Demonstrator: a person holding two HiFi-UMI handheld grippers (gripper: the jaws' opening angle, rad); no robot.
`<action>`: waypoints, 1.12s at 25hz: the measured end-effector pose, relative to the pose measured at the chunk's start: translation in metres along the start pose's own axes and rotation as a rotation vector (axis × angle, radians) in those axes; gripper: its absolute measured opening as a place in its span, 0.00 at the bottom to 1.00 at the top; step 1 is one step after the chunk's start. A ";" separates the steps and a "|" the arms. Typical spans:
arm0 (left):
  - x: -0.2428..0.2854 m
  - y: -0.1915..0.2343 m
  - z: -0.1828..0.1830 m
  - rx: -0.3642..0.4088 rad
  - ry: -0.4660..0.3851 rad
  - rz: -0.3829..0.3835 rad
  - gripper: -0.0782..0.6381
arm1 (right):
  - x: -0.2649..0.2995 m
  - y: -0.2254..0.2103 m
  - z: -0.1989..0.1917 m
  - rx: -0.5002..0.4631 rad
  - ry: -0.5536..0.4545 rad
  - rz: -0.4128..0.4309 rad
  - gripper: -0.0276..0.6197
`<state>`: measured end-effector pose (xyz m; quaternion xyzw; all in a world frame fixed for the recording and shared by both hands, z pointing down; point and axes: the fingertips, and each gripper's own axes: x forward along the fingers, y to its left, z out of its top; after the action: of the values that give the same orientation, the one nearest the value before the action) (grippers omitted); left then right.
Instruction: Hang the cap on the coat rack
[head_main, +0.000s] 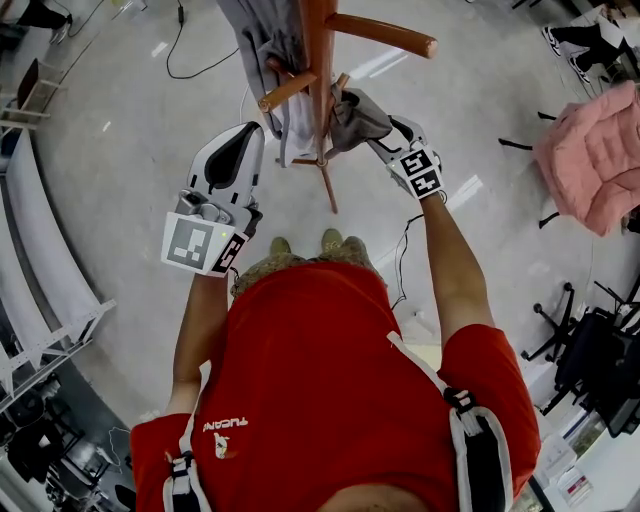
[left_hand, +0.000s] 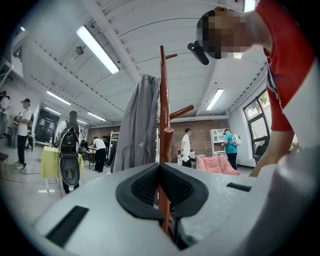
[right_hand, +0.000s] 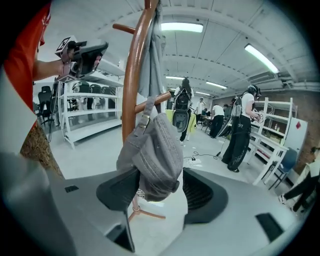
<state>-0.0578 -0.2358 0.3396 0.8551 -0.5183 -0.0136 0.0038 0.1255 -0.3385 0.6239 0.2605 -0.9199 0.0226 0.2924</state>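
Note:
A grey cap (right_hand: 155, 155) hangs by its back strap from a low peg of the wooden coat rack (right_hand: 134, 75). My right gripper (right_hand: 160, 187) is open, its jaws standing wide on either side of the cap's crown; a gap shows at the right pad. In the head view the cap (head_main: 355, 118) sits against the rack pole (head_main: 318, 70), with the right gripper (head_main: 375, 128) just behind it. My left gripper (head_main: 243, 140) is held up left of the pole, shut and holding nothing. In the left gripper view its tips (left_hand: 160, 167) meet in front of the pole (left_hand: 163, 110).
A grey garment (head_main: 262, 45) hangs on the rack's far side. The rack's feet (head_main: 325, 175) spread on the floor by the person's shoes. A pink cushioned seat (head_main: 595, 160) stands at the right, a cable (head_main: 185, 60) trails at the top left, and other people stand further back.

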 end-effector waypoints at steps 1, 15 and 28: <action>-0.001 -0.001 0.000 -0.001 0.001 -0.005 0.12 | -0.003 0.001 -0.001 -0.013 0.006 -0.012 0.46; -0.015 -0.018 0.000 -0.032 -0.025 -0.105 0.12 | -0.076 0.017 0.071 0.149 -0.259 -0.120 0.46; -0.015 -0.045 0.020 0.001 -0.051 -0.249 0.12 | -0.182 0.097 0.247 0.208 -0.775 -0.113 0.10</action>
<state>-0.0256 -0.2021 0.3191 0.9122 -0.4080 -0.0355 -0.0115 0.0741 -0.2178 0.3304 0.3280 -0.9390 -0.0007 -0.1033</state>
